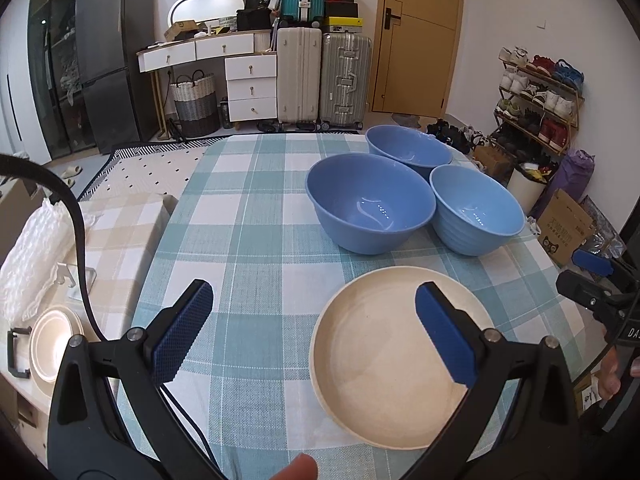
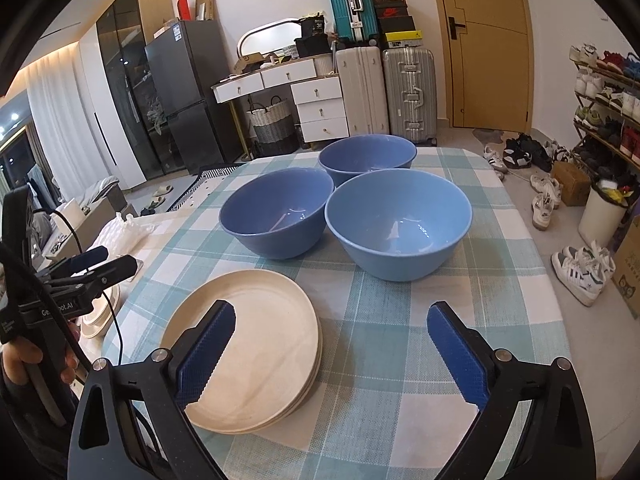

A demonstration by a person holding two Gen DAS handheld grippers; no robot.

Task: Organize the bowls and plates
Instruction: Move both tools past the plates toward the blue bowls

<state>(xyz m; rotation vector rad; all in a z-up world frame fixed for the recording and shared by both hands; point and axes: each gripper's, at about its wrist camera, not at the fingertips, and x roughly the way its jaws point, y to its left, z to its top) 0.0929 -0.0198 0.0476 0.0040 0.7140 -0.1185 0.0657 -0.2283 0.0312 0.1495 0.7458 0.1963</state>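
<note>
A stack of cream plates (image 2: pixel 260 320) lies near the front of the checked table (image 2: pixel 380 380); in the left wrist view only the top plate (image 1: pixel 380 360) shows. Behind it three blue bowls stand close together: one at the left (image 2: pixel 278 216), one at the back (image 2: pixel 368 158), one at the right (image 2: pixel 400 226). My right gripper (image 2: pixel 332 354) hangs open above the table, its left finger over the plates' rim and nothing between the fingers. My left gripper (image 1: pixel 314 334) is open too, its right finger above the plate. Each gripper also shows in the other's view, the left gripper (image 2: pixel 116 260) and the right gripper (image 1: pixel 588 276).
Left of the table stands a lower surface with a beige checked cloth (image 1: pixel 128 232), bubble wrap (image 1: pixel 32 256) and more cream dishes (image 1: pixel 52 344). A black cable (image 1: pixel 80 240) hangs there. Shoes (image 2: pixel 580 268) and a cardboard box (image 1: pixel 564 232) lie on the floor to the right.
</note>
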